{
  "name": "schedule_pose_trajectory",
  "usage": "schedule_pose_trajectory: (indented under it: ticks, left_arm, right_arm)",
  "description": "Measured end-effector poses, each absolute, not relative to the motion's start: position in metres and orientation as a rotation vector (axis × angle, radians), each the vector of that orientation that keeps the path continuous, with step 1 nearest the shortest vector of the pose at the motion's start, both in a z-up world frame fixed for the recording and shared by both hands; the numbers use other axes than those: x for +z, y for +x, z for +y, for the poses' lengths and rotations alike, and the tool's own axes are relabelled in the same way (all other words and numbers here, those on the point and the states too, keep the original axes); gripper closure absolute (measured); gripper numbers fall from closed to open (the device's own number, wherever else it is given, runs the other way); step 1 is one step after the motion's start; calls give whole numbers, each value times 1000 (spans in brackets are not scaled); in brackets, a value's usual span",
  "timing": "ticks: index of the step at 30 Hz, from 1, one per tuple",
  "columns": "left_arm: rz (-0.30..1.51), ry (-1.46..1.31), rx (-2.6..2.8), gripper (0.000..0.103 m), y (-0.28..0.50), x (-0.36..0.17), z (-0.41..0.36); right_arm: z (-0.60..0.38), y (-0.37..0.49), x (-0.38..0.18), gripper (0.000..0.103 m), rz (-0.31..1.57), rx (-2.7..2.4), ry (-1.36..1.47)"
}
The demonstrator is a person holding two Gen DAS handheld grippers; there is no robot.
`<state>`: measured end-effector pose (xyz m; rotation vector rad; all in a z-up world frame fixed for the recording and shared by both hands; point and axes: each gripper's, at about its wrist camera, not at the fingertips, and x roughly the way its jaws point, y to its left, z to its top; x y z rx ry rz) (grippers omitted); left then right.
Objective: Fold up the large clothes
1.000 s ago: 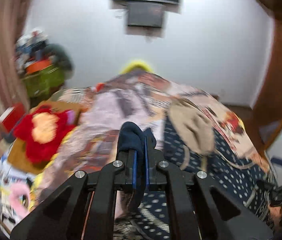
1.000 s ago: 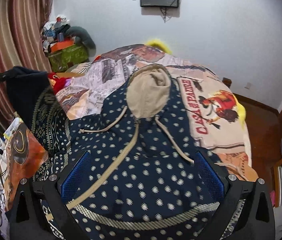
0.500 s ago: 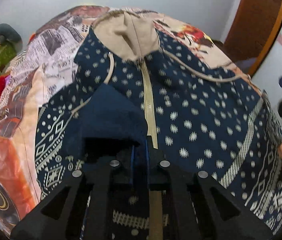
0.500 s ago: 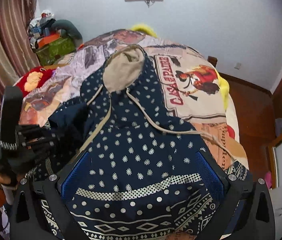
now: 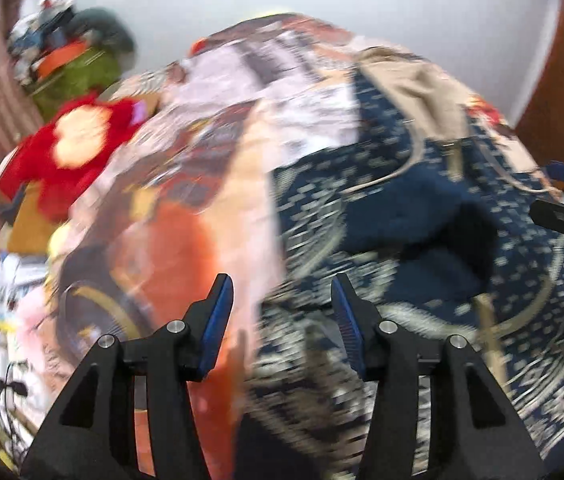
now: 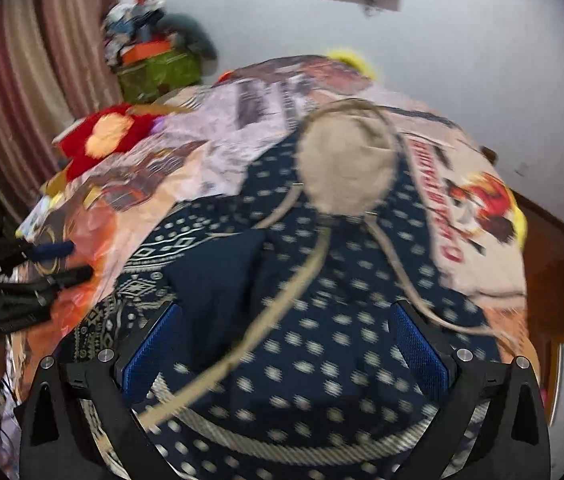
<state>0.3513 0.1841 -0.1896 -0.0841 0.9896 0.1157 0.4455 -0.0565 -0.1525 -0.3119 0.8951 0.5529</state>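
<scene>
A navy hooded jacket (image 6: 321, 320) with pale dots is lying spread on the bed, front side up, its tan-lined hood (image 6: 347, 160) pointing toward the far wall and its patterned hem toward the near edge. A tan zipper strip (image 6: 282, 304) is running down the middle, and two drawstrings are trailing from the hood. One sleeve (image 6: 218, 276) is lying folded inward over the left half of the chest — plain dark blue cloth against the dotted front.

The left gripper (image 5: 280, 312) is hanging over the jacket's left edge, where the navy cloth meets the printed bedspread (image 5: 186, 216). Its jaws are opening, and nothing is sitting between the blue pads (image 5: 218, 320); the cloth is lying below them, released.

The right gripper (image 6: 282, 344) is hovering above the lower front of the jacket with its jaws standing wide apart, gripping nothing.

A red plush toy (image 6: 102, 144) is lying at the far left of the bed, and a green box (image 6: 158, 72) piled with clutter is standing beyond it by the striped curtain (image 6: 22, 92). Both views are blurred.
</scene>
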Motion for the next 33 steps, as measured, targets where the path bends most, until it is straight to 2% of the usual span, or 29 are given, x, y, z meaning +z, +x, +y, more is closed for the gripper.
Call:
schedule_pose_trajectory:
  ticks: [6,12,15,18,20,24,26,27,29,33]
  left_arm:
    - [1077,-140,146,53,336,-229,220]
    - [1125,-91,80,53,331,-261,210]
    - [1135,-54,52,53,334,-269,200]
    - [1130,-50,47,53,342,-272,198]
    - [1129,-81,41,53,348,-274,201]
    - [1127,-125,28,53,363,-279,205]
    - [1131,-139,19,53,370,-282,205]
    - [1139,-149,16,53,375,-285,204]
    - [1150,-167,9,53,381,-289,202]
    - [1153,-150,19,53,390,-295,192]
  right_arm:
    - [13,440,-179,1,882,620,-525]
    - [71,443,-220,2,910,658,-763]
    - [91,447,-239,6,936,675,-855]
    - [105,454,-261,16,975,663,-926]
    - [108,459,-270,31,1011,660,-933]
    - [107,469,-282,46,1036,638,-909]
    - [104,474,-281,63,1036,626,-877]
    - [102,477,-279,67,1035,615,-854]
    - [98,481,-273,83,1037,611,-802]
    - [79,487,-248,91,1017,609,-643]
